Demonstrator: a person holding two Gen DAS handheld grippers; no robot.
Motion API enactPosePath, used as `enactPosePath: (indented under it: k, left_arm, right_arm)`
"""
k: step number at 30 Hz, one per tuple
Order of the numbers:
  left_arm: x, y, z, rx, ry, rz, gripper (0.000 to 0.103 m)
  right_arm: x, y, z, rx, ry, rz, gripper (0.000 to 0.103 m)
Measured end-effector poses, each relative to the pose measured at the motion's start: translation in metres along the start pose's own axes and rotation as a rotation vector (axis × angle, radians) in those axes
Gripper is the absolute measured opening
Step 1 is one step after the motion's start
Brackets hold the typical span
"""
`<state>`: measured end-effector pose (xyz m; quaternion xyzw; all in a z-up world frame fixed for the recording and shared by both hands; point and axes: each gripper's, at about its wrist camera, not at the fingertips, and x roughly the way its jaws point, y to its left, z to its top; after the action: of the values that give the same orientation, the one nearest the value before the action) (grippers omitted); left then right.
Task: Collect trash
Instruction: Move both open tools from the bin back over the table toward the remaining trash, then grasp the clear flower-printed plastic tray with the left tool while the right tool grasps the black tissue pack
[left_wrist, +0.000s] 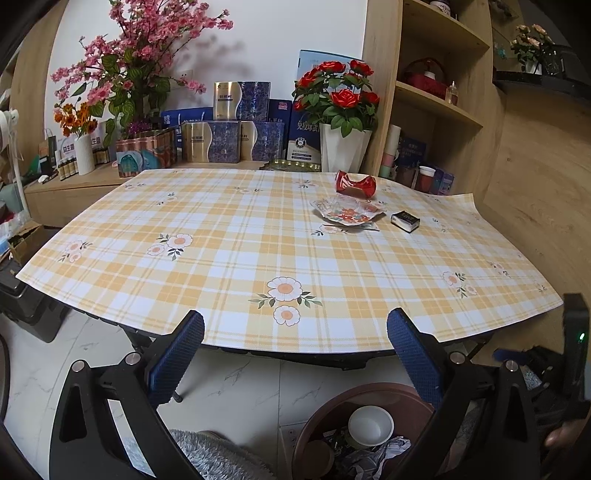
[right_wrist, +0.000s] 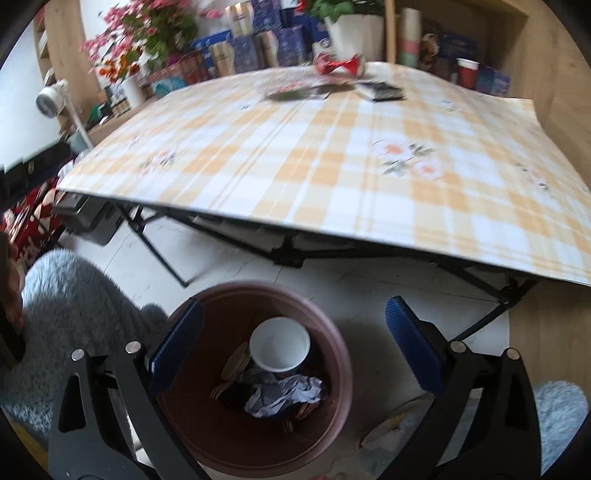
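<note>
Still: crushed can (left_wrist: 355, 182), wrapper (left_wrist: 347, 212), small box (left_wrist: 405, 220) at table far side. L gripper (left_wrist: 295, 343), R gripper (right_wrist: 294, 328) both released, empty. Risk: long reach, flat wrapper slips; R view blurred over bin (right_wrist: 341, 354).

A table (left_wrist: 258, 236) stands before me. At its far right lie a can (left_wrist: 355, 182), a wrapper (left_wrist: 347, 212) in front of it, and a small box (left_wrist: 405, 220) right of the wrapper. On the floor below the table's near edge sits a bin (right_wrist: 258, 384), holding a cup (right_wrist: 279, 344) and crumpled paper (right_wrist: 284, 393).
</note>
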<state>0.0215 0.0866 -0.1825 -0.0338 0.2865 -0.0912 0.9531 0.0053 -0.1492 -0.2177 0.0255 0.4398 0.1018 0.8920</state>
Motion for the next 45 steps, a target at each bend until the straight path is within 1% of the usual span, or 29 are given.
enactPosePath:
  k: [2, 6, 9, 11, 17, 23, 27, 31, 34, 36, 38, 41, 42, 43, 44, 45]
  left_arm:
    - [0.002, 0.000, 0.001, -0.002, 0.005, 0.004, 0.097]
    - [0.007, -0.002, 0.001, 0.000, 0.021, 0.002, 0.097]
    - [0.010, -0.004, 0.003, 0.000, 0.028, -0.009, 0.097]
    - [0.013, -0.004, 0.005, -0.008, 0.036, -0.023, 0.097]
    - [0.026, -0.004, 0.016, -0.041, 0.052, -0.075, 0.097]
    - [0.047, -0.011, 0.042, -0.008, 0.078, -0.124, 0.097]
    - [0.072, -0.016, 0.066, -0.006, 0.103, -0.151, 0.097]
    - [0.106, -0.025, 0.087, -0.018, 0.147, -0.179, 0.097]
    - [0.136, -0.041, 0.105, 0.047, 0.148, -0.198, 0.096]
    - [0.157, -0.053, 0.117, 0.090, 0.156, -0.227, 0.092]
    - [0.180, -0.061, 0.128, 0.115, 0.176, -0.245, 0.090]
    - [0.222, -0.072, 0.146, 0.172, 0.206, -0.311, 0.084]
    - [0.233, -0.074, 0.150, 0.193, 0.219, -0.332, 0.075]
    - [0.249, -0.079, 0.156, 0.231, 0.249, -0.350, 0.070]
    - [0.258, -0.080, 0.158, 0.245, 0.267, -0.349, 0.062]
    - [0.269, -0.081, 0.163, 0.252, 0.285, -0.352, 0.061]
  right_arm:
    - [-0.005, -0.006, 0.005, 0.020, -0.016, -0.035, 0.097]
    - [-0.019, -0.017, 0.014, 0.041, -0.071, -0.070, 0.097]
    - [-0.027, -0.025, 0.023, 0.052, -0.104, -0.066, 0.097]
    - [-0.032, -0.030, 0.030, 0.054, -0.123, -0.052, 0.097]
    - [-0.036, -0.040, 0.055, -0.004, -0.160, -0.106, 0.097]
    - [-0.029, -0.063, 0.089, -0.017, -0.173, -0.148, 0.097]
    - [-0.021, -0.079, 0.109, 0.005, -0.193, -0.175, 0.097]
    - [-0.009, -0.095, 0.126, 0.055, -0.193, -0.163, 0.097]
    - [-0.002, -0.102, 0.132, 0.080, -0.194, -0.145, 0.097]
    - [0.003, -0.106, 0.135, 0.095, -0.198, -0.128, 0.097]
    - [0.008, -0.110, 0.137, 0.111, -0.198, -0.109, 0.097]
    - [0.015, -0.114, 0.139, 0.133, -0.190, -0.088, 0.097]
    - [0.018, -0.116, 0.140, 0.138, -0.185, -0.085, 0.097]
    - [0.019, -0.116, 0.140, 0.141, -0.180, -0.082, 0.097]
    - [0.020, -0.117, 0.140, 0.142, -0.177, -0.079, 0.097]
    - [0.020, -0.117, 0.140, 0.140, -0.174, -0.077, 0.097]
